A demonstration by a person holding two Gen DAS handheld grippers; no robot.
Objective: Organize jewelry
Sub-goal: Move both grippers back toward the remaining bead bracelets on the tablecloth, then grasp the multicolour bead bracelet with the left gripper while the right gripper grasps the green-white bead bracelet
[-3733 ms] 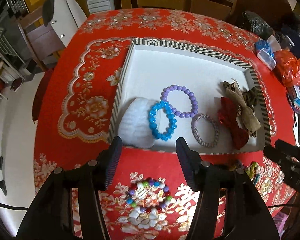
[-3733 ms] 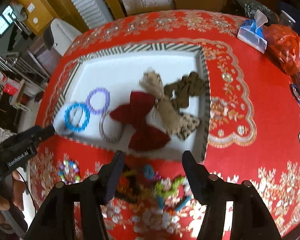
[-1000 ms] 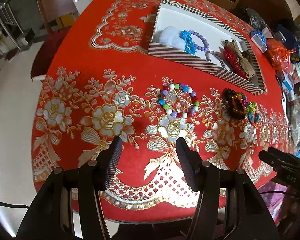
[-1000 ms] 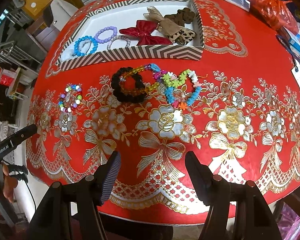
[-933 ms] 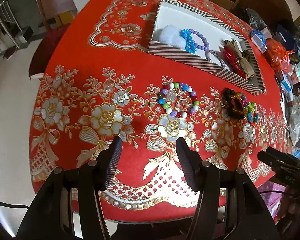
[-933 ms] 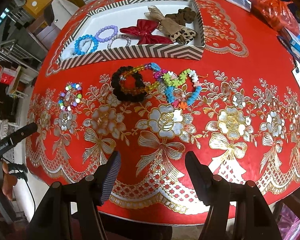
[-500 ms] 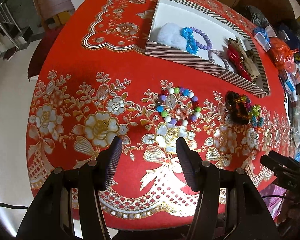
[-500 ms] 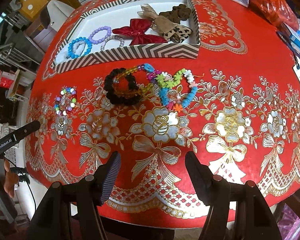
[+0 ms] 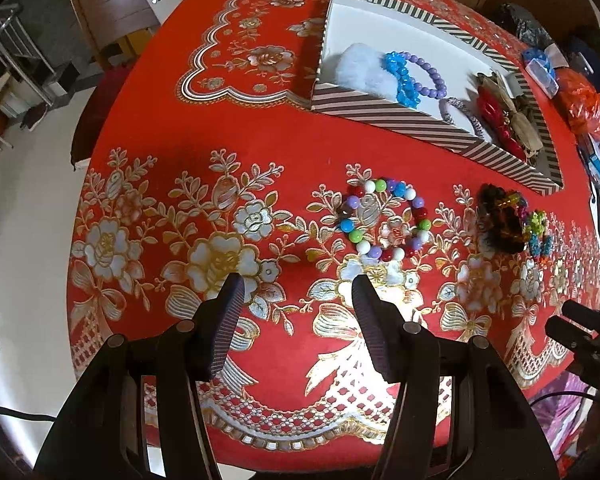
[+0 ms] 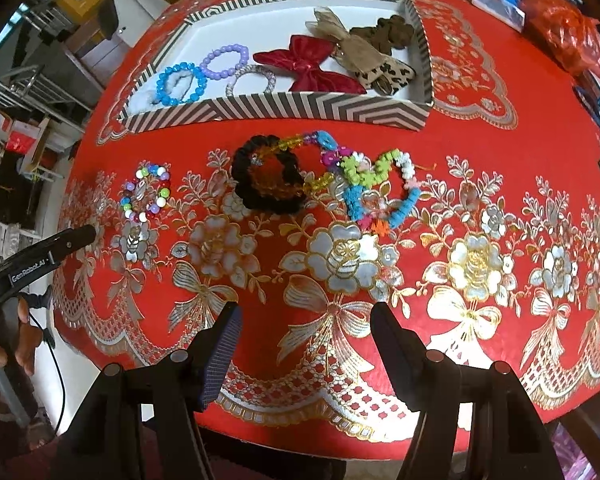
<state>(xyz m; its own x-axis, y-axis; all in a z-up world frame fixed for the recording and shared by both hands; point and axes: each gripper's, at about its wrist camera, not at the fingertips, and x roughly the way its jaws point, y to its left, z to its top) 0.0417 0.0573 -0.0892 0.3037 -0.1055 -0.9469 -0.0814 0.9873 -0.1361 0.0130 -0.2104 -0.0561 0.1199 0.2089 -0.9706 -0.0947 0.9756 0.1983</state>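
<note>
The striped box [image 9: 384, 110] wall hides part of the silver bracelet [image 9: 466, 114] behind it. Beyond the box, the clutter [image 9: 580, 96] is too blurred to identify.

Glossy plastic bead bracelet [image 9: 383, 219], velvety bow [image 10: 309, 65].

A red floral-clothed table [image 10: 480, 152] carries a striped tray [image 10: 300, 110], loose bracelets [image 10: 328, 176] and a beaded bracelet [image 9: 382, 220].
</note>
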